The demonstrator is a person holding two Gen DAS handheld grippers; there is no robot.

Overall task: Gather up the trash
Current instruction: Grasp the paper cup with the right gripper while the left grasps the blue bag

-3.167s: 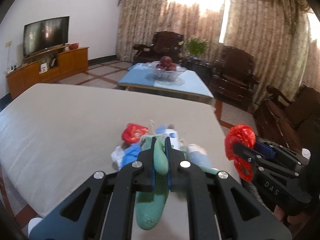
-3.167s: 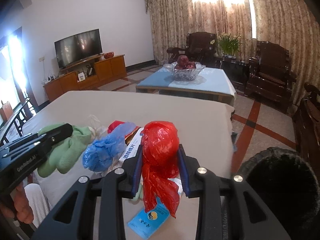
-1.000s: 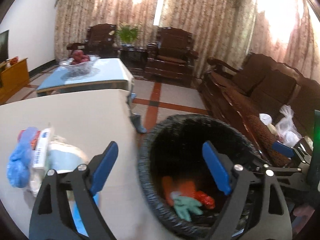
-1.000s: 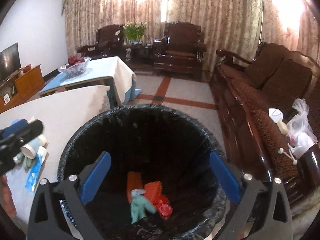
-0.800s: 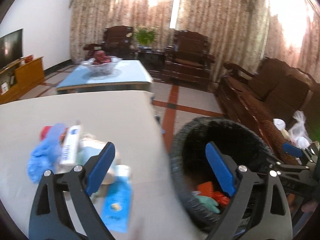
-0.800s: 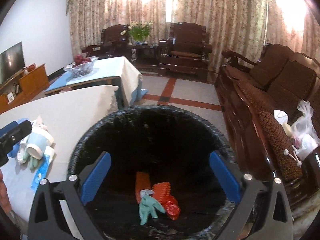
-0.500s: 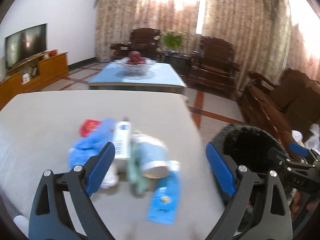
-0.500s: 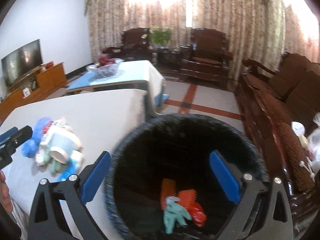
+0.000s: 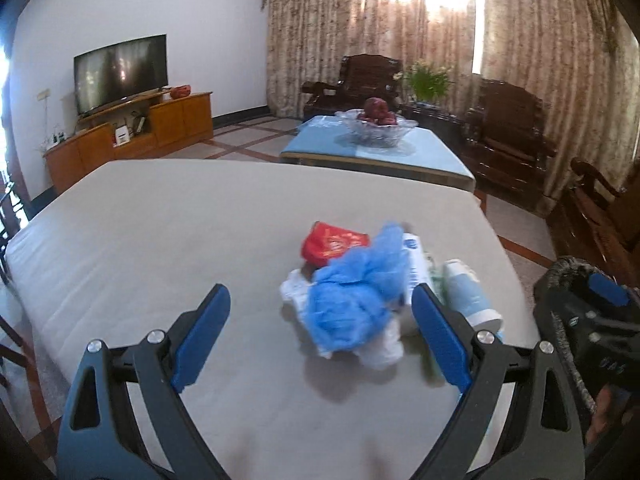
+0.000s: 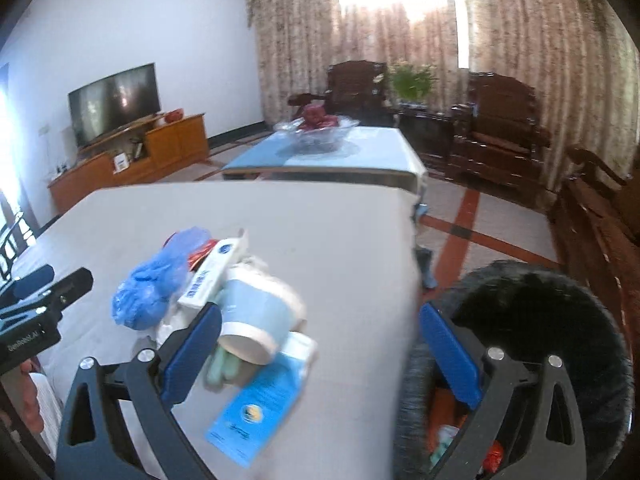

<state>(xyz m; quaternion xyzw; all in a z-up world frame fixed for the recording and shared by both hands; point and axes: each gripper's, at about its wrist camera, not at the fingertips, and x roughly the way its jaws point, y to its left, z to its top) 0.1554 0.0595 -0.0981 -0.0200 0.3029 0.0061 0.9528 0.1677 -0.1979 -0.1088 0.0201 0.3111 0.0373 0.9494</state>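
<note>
With both tongs spread and empty, the crumpled blue bag looks light and soft: pinch its bunched middle.

the blue leaflet at lower centre of the right wrist view is motion-blurred, its print unreadable. the black bin is cut by the lower right edge, its contents mostly hidden behind the right gripper.
</note>
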